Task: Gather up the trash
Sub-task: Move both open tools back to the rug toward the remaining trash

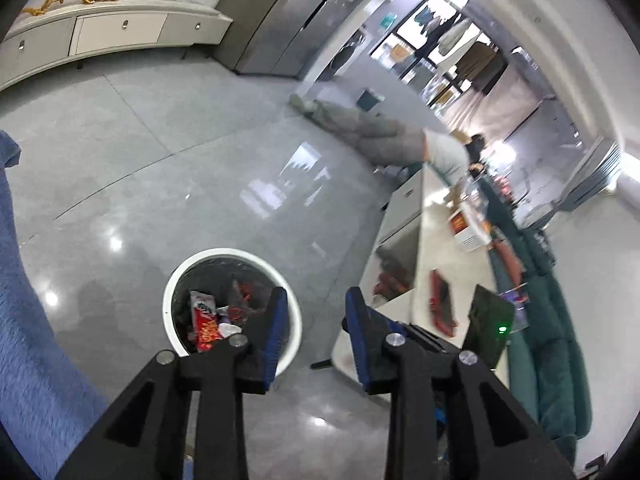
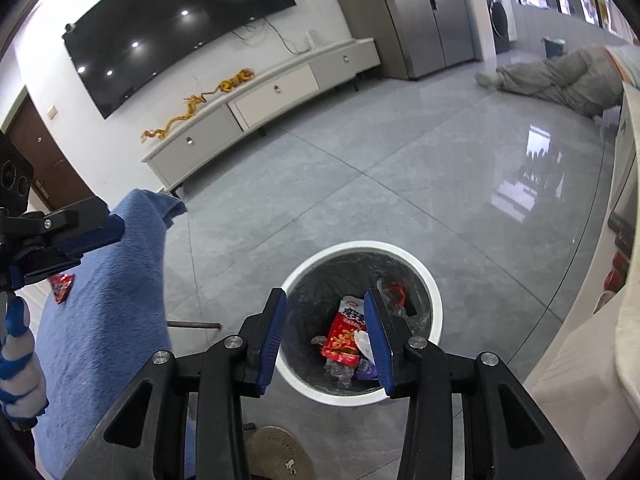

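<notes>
A round white trash bin [image 2: 436, 308] with a black liner stands on the grey floor. Inside it lie a red snack wrapper [image 2: 344, 332] and clear plastic scraps. My right gripper [image 2: 325, 300] hangs above the bin's near rim, jaws open, nothing between the blue pads. In the left wrist view the bin [image 1: 172, 292] sits below and left of my left gripper [image 1: 316, 300], which is also open and empty. The red wrapper [image 1: 204, 320] shows there too. The left gripper [image 2: 80, 224] appears at the right wrist view's left edge, with a small red packet [image 2: 62, 286] just below it against blue cloth.
A blue cloth [image 2: 104, 320] covers something left of the bin. A white table [image 1: 424, 240] with red wrappers [image 1: 440, 308] and a box [image 1: 468, 232] stands right, a green sofa [image 1: 560, 360] behind. A slipper [image 2: 276, 452] lies near. A grey bundle [image 2: 560, 80] lies far off.
</notes>
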Action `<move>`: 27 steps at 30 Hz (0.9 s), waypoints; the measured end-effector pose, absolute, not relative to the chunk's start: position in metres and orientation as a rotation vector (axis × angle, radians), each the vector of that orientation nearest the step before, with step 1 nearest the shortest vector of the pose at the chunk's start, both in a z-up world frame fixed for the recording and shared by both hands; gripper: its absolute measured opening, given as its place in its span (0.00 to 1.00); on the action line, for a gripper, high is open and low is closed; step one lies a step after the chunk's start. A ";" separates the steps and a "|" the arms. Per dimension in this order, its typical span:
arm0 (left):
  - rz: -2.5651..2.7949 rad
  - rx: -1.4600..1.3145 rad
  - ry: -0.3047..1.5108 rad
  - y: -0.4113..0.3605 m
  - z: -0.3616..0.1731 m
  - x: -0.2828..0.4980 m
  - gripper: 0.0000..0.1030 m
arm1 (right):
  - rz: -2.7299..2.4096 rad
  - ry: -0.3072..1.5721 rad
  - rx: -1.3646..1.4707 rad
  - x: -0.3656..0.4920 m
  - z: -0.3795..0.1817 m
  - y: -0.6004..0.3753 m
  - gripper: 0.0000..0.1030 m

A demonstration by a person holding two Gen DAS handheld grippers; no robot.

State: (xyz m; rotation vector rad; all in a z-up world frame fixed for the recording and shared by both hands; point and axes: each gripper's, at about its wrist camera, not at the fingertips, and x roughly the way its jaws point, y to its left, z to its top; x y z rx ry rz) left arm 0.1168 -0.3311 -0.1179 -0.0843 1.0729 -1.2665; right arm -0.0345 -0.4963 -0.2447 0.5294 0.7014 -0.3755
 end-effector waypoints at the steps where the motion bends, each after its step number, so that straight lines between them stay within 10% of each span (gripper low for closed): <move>1: -1.274 -0.110 1.066 -0.320 -0.112 0.116 0.28 | -0.373 0.694 0.519 -0.037 -0.238 -0.492 0.39; 5: -1.218 -0.121 0.981 -0.264 -0.086 0.109 0.31 | -0.346 0.673 0.456 -0.038 -0.208 -0.471 0.39; 8: -1.104 -0.094 0.887 -0.219 -0.072 0.103 0.53 | -0.300 0.652 0.385 -0.032 -0.181 -0.448 0.40; 27: -0.113 -0.246 0.654 0.193 -0.107 0.112 0.54 | 0.141 0.762 0.064 0.090 -0.150 -0.230 0.49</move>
